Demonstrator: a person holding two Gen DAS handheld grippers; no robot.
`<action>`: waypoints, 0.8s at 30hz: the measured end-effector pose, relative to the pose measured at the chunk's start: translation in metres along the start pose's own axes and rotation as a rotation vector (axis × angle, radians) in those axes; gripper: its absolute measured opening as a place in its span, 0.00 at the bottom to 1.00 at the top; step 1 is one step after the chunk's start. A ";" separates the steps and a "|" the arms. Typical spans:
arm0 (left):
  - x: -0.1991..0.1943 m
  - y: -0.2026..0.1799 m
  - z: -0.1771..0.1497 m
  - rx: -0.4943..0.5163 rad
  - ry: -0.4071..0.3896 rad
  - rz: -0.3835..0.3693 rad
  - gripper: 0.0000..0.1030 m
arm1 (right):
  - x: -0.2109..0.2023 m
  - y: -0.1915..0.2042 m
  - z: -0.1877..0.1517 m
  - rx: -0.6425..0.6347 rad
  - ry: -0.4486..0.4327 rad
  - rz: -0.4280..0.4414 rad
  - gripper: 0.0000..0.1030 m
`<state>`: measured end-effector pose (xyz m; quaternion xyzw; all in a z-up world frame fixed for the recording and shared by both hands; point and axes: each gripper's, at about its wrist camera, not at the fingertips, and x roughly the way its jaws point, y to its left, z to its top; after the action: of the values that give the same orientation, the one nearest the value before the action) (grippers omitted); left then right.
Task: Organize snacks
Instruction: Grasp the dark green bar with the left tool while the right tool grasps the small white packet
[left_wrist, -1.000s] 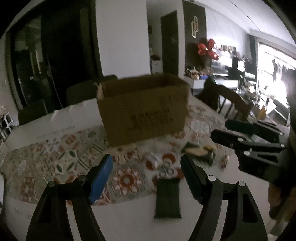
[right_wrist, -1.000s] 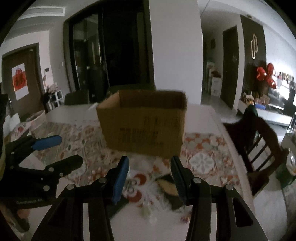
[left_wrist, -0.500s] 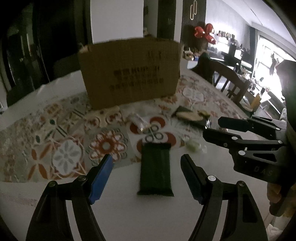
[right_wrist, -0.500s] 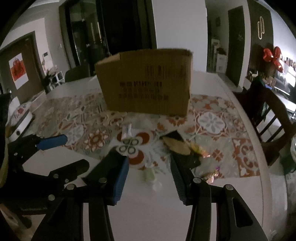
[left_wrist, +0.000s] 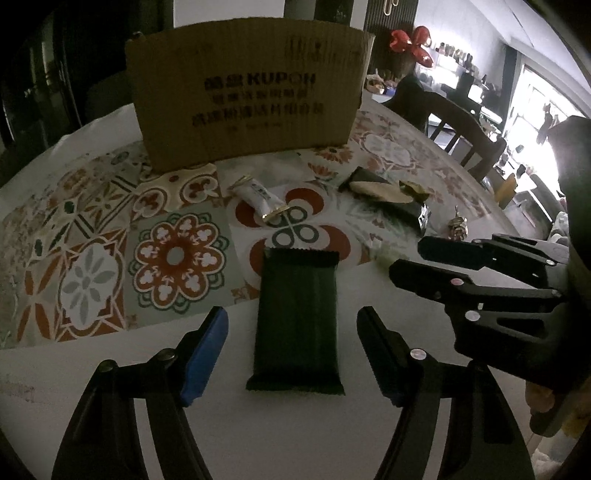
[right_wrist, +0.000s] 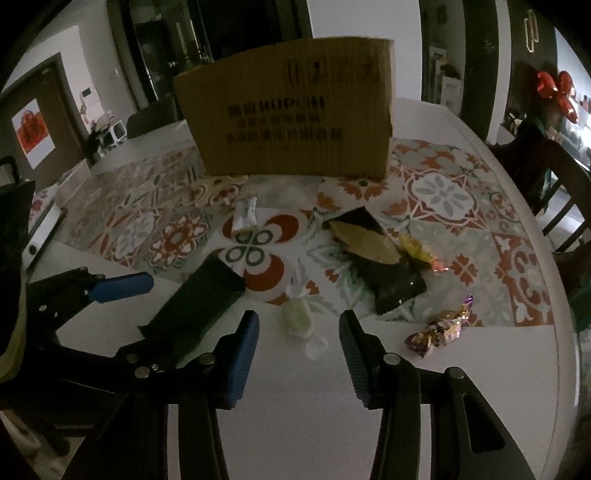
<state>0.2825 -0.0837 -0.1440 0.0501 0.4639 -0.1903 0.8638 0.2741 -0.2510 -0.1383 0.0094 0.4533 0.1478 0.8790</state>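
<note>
A dark green wrapped bar (left_wrist: 299, 325) lies flat on the white table, between the fingers of my left gripper (left_wrist: 291, 319). Its jaws are closing and the pads stand clear of the bar. A small pale green wrapped candy (right_wrist: 298, 319) lies between the fingers of my right gripper (right_wrist: 298, 321). Those jaws are closing too, with the pads apart from the candy. An open-topped cardboard box (left_wrist: 247, 92) stands upright at the back of the patterned mat (left_wrist: 177, 258). The box's inside is hidden.
On the mat lie a white sachet (right_wrist: 245, 214), a black packet (right_wrist: 373, 258), a yellow candy (right_wrist: 421, 251) and, on bare table, a purple-gold candy (right_wrist: 439, 328). Dark chairs (left_wrist: 465, 125) stand at the right edge. The round table's rim (right_wrist: 565, 332) curves close on the right.
Both grippers have sunk toward the table and tipped further down. The green bar and the pale candy now sit between their fingers, and the right jaws stand narrower.
</note>
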 end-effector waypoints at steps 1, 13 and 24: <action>0.002 0.000 0.000 0.000 0.000 0.000 0.69 | 0.002 0.000 0.000 -0.001 0.006 0.005 0.38; 0.011 0.002 0.007 -0.004 0.007 -0.001 0.51 | 0.014 0.002 0.002 -0.004 0.018 0.000 0.31; 0.004 0.006 0.008 -0.030 -0.011 -0.015 0.42 | 0.012 0.004 0.002 -0.008 0.002 -0.017 0.20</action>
<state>0.2926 -0.0813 -0.1436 0.0325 0.4622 -0.1898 0.8656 0.2809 -0.2437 -0.1458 0.0019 0.4537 0.1424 0.8797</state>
